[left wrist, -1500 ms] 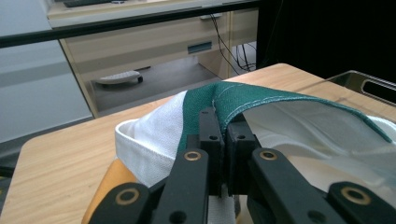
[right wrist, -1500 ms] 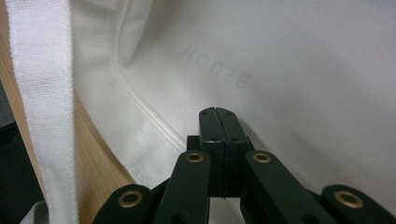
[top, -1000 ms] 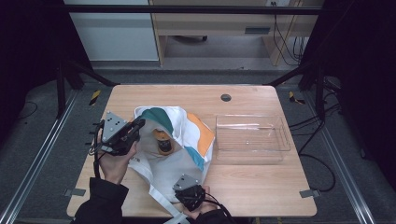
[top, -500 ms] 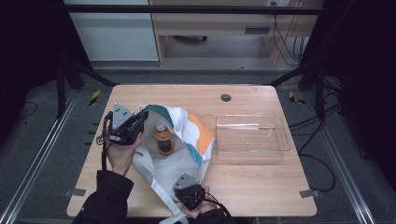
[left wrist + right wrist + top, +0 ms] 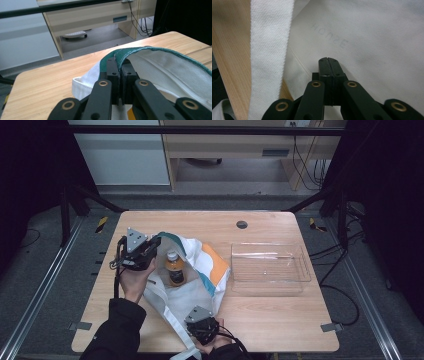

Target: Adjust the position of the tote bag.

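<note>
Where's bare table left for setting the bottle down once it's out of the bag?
Bare wood lies along the far edge around the dark grommet, and at the near right corner below the clear tray. The left-centre is crowded: tote bag, bottle, both grippers.

light: even, overhead | surroundings: dark | focus: gripper views slightly soft

The left gripper [image 5: 152, 245] sits near the table's left edge, held up by a hand [image 5: 132, 281] beneath it, jaws pinched together. The right gripper [image 5: 204, 327] lies low at the table's near edge, jaws pressed together, pointing away from the person.
</note>
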A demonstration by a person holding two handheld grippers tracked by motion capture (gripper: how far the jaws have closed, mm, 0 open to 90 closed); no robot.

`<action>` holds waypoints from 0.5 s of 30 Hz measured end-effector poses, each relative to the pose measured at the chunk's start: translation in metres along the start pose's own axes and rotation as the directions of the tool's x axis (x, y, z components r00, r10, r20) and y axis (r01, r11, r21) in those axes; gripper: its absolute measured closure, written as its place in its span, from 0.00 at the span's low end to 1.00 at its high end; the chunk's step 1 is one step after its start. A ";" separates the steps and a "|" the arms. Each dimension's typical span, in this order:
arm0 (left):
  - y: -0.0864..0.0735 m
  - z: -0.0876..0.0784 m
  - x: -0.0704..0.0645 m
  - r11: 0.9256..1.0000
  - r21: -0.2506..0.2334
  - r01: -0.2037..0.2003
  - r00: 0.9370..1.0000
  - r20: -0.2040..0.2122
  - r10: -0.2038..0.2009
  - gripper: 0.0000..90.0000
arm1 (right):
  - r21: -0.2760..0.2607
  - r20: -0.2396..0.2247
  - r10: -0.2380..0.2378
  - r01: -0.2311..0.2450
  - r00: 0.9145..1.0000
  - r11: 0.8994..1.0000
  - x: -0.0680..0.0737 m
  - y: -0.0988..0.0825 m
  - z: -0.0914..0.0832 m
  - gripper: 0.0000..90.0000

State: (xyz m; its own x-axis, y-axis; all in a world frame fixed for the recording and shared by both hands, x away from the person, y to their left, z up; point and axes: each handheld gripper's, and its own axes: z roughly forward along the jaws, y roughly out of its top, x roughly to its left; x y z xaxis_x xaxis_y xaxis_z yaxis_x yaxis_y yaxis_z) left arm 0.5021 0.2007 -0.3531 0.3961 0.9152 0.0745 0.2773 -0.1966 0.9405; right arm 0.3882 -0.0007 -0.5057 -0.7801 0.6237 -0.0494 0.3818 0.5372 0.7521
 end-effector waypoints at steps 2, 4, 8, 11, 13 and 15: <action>-0.001 0.002 0.001 1.000 0.004 0.001 1.000 -0.002 -0.001 0.97 | 0.000 0.001 -0.001 0.001 1.000 1.000 0.000 0.000 0.000 1.00; -0.002 0.004 0.002 1.000 0.008 0.001 1.000 -0.006 -0.001 0.97 | 0.000 0.000 -0.001 0.001 1.000 1.000 0.000 0.000 0.000 1.00; -0.004 0.009 0.004 1.000 0.016 0.009 1.000 -0.006 -0.009 0.97 | -0.002 0.001 -0.003 0.003 1.000 1.000 0.000 0.000 0.000 1.00; -0.006 0.012 0.004 1.000 0.020 0.013 1.000 -0.007 -0.012 0.97 | 0.000 0.003 -0.008 0.008 1.000 1.000 0.000 0.000 0.000 1.00; -0.008 0.015 0.004 1.000 0.028 0.015 1.000 -0.008 -0.014 0.97 | 0.001 0.003 -0.007 0.007 1.000 1.000 0.000 0.000 0.000 1.00; -0.010 0.018 0.005 0.999 0.035 0.018 1.000 -0.012 -0.018 0.97 | 0.002 0.001 -0.006 0.006 1.000 1.000 0.000 0.000 0.000 1.00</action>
State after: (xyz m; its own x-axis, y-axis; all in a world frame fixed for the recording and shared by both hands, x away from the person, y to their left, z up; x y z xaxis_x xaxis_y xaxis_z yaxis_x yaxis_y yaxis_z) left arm 0.5173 0.2014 -0.3685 0.3803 0.9228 0.0621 0.3147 -0.1922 0.9295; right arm 0.3888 -0.0003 -0.5056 -0.7819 0.6210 -0.0550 0.3778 0.5421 0.7505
